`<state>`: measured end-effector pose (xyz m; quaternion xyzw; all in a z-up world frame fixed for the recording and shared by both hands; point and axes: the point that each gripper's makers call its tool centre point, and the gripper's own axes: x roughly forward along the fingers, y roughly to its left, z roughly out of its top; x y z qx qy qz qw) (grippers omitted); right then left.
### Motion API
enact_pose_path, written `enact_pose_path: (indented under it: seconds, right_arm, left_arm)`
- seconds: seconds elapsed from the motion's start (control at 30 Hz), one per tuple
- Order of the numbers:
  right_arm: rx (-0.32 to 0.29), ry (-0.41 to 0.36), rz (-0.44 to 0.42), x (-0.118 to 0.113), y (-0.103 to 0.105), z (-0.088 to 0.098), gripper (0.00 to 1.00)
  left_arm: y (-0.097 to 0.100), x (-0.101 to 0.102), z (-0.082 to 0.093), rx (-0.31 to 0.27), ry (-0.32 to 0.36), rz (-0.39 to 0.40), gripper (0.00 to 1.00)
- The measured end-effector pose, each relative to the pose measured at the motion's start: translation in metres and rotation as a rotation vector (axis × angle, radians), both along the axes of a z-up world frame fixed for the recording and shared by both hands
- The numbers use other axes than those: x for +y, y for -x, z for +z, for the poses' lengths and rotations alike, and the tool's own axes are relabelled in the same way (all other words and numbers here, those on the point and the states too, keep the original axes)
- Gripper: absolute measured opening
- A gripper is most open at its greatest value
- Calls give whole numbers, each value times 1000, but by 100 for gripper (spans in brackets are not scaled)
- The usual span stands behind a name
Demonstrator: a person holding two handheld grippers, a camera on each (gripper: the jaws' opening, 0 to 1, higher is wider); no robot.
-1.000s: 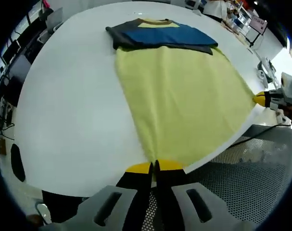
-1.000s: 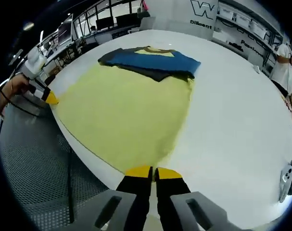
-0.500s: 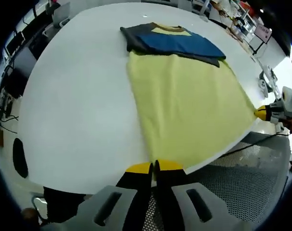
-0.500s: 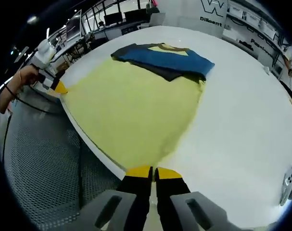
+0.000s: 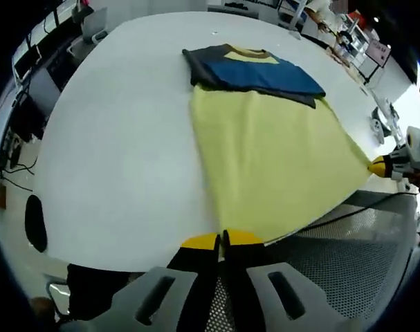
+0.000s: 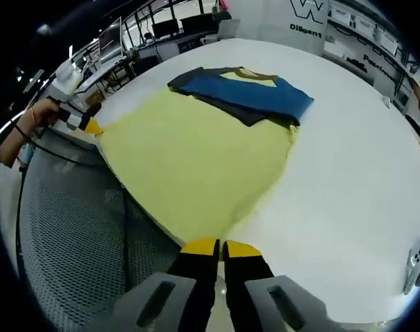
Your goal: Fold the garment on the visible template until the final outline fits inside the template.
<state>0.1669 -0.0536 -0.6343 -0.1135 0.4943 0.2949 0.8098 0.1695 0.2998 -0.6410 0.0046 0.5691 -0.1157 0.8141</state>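
The pale yellow knit garment with a blue and dark grey folded top part [image 5: 272, 159] lies flat on the white round tabletop [image 5: 120, 152], its hem stretched out past the near edge, each lower corner pinched between the pressed-together jaws of the left tool [image 5: 221, 240] and the right tool [image 6: 221, 245]. The step in hand looks like lifting the hem for a fold; next, both corners should travel together toward the blue part, kept level and taut. No containers are visible

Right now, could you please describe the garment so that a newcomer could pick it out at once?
On the big white table, the garment lies flat, its near hem at the table edge. It is a pale yellow shirt whose far end carries a blue and dark grey folded band by the collar.
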Motion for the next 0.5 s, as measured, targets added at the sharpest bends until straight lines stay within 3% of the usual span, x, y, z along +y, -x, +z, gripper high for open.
enact_pose_path:
  seconds: [0.27, 0.5]
  right_arm:
    - [-22, -27, -19, 2, -3, 19, 0]
    - [-61, -63, -70, 0, -14, 30, 0]
  left_arm:
    - [-4, 1, 18, -20, 2, 3, 7]
    - [-14, 5, 32, -48, 59, 73, 7]
